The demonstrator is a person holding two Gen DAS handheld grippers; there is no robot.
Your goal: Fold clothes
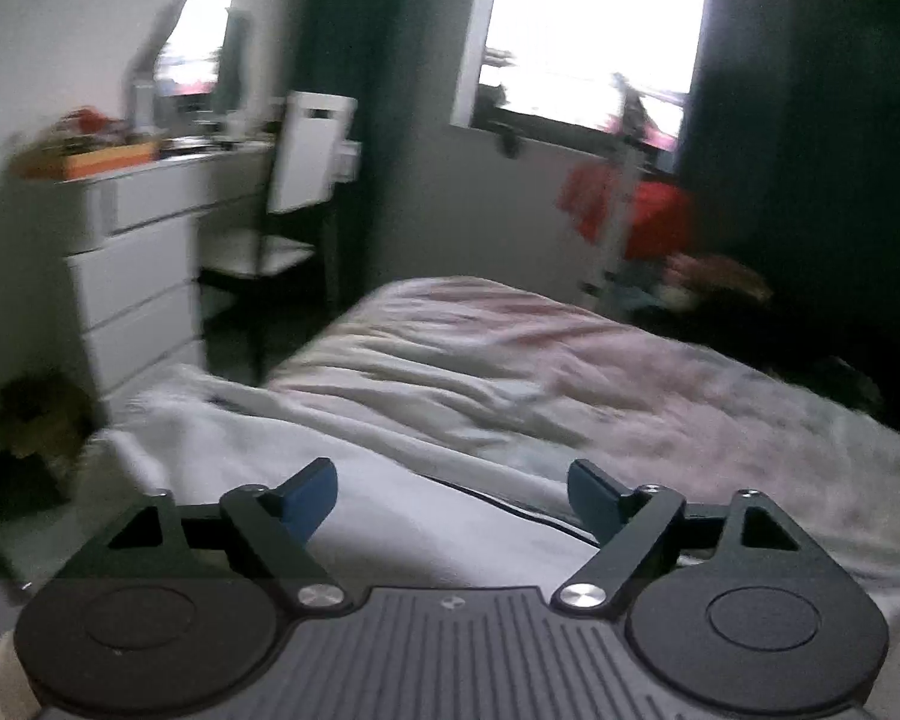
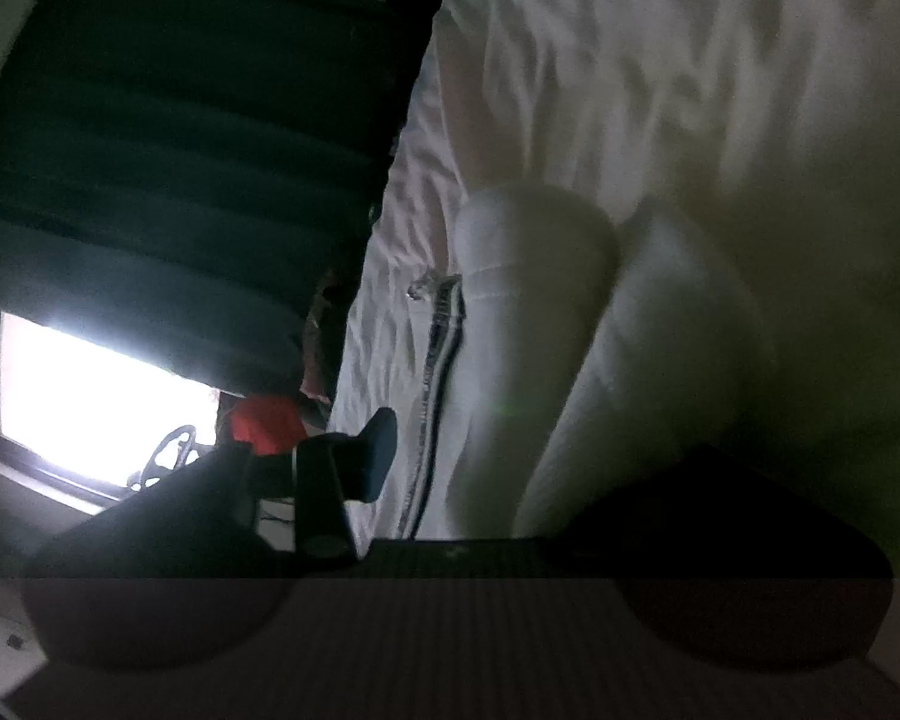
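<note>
Nearest your left wrist camera, your left gripper [image 1: 453, 495] is hanging with its blue-tipped fingers [image 1: 312, 495] spread wide apart, nothing between them, just above a white garment [image 1: 306, 456] with a dark trim line that is lying on the near part of the bed [image 1: 570, 360]. Going left to right across that blurred view, you are looking at a white dresser [image 1: 144, 252] against the wall; an orange box [image 1: 99, 156] is sitting on its top with some red and mixed clutter in it, too smeared to name. Beside it a white chair [image 1: 294, 192] is facing the dresser, then the pinkish rumpled bedcover is stretching toward a bright window [image 1: 594, 30], and a red cloth [image 1: 648, 216] is hanging near a white rack at the right.

In your right wrist view, turned sideways, only one finger of your right gripper [image 2: 378, 450] is showing; the white garment [image 2: 534, 324] with a striped edge is bunching over the other side, so I cannot tell whether it is gripping.
</note>
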